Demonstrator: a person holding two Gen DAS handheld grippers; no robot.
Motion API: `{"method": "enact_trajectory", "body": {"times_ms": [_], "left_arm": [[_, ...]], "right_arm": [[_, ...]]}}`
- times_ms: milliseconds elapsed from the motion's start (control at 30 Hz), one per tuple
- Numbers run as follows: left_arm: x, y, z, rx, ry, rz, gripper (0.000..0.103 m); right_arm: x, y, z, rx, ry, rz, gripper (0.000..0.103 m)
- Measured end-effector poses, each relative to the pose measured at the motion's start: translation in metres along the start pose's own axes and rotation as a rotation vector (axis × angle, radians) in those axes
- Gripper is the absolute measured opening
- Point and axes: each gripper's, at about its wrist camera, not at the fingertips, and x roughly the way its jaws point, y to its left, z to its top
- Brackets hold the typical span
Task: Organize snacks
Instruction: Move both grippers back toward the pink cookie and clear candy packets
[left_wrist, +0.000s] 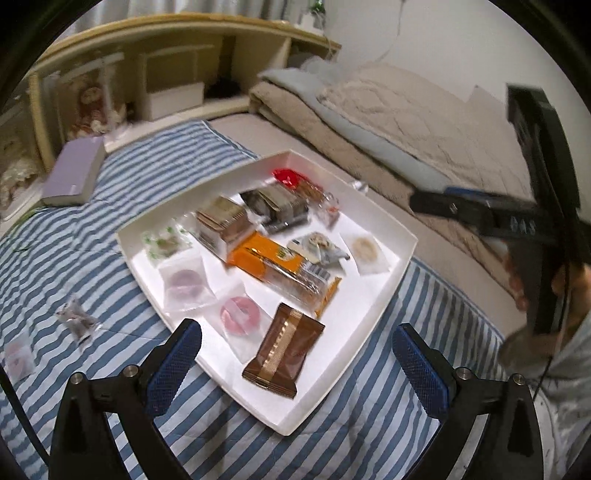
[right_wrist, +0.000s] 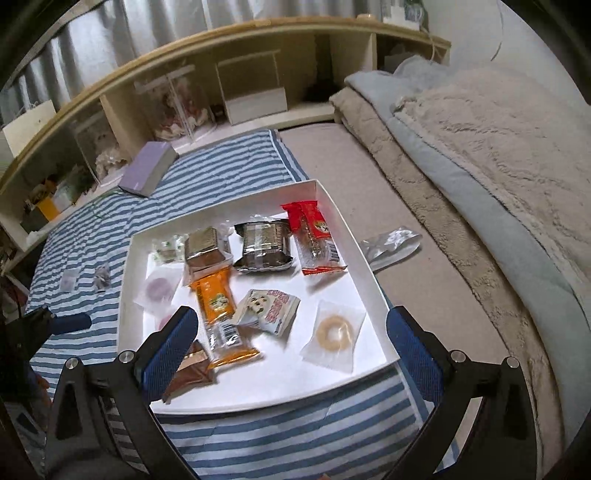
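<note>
Most of the snacks already lie in the white tray (right_wrist: 373, 284) on the striped blanket (right_wrist: 295, 435): an orange pack (right_wrist: 216, 306), a red pack (right_wrist: 314, 236), a dark foil pack (right_wrist: 264, 245), a brown pack (left_wrist: 284, 350), a ring biscuit (right_wrist: 334, 334) in a clear wrapper, and several smaller sachets. By my judgement the gathering is well along but not finished.

Three pieces are left outside the tray. A clear packet (right_wrist: 391, 243) lies on the beige mattress just beside the tray's right rim. Two small sachets lie on the blanket to the tray's left: a dark one (left_wrist: 77, 319) and a pale one (left_wrist: 16, 360), near each other and apart from the tray.

The left gripper (left_wrist: 297, 363) is open and empty, hovering above the near corner of the tray with the brown pack between its fingers in view; the two stray sachets are off to its left. The right gripper (right_wrist: 291, 350) is likewise open and empty, above the tray's near edge; the clear packet sits ahead and to its right, well apart from the fingers.
</note>
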Motion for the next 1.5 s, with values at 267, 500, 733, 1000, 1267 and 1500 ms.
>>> {"method": "enact_trajectory", "body": {"times_ms": [267, 500, 733, 1000, 1267, 1500], "left_arm": [[-0.036, 0.000, -0.008, -0.069, -0.079, 0.066, 0.103], [-0.076, -0.001, -0.023, -0.117, -0.178, 0.138, 0.103], [-0.116, 0.005, -0.044, -0.145, -0.254, 0.199, 0.102], [-0.164, 0.032, -0.074, -0.187, -0.319, 0.289, 0.102], [-0.203, 0.075, -0.109, -0.274, -0.352, 0.370, 0.102], [-0.222, 0.108, -0.134, -0.323, -0.366, 0.425, 0.101]], "right_arm": [[-0.029, 0.014, -0.017, -0.005, -0.058, -0.037, 0.103], [-0.050, 0.034, -0.031, -0.023, -0.094, -0.046, 0.103], [-0.071, 0.059, -0.038, -0.031, -0.151, -0.033, 0.103], [-0.079, 0.101, -0.032, -0.071, -0.213, -0.010, 0.103], [-0.068, 0.158, -0.024, -0.120, -0.222, 0.047, 0.103], [-0.044, 0.206, -0.019, -0.137, -0.205, 0.116, 0.103]]}}
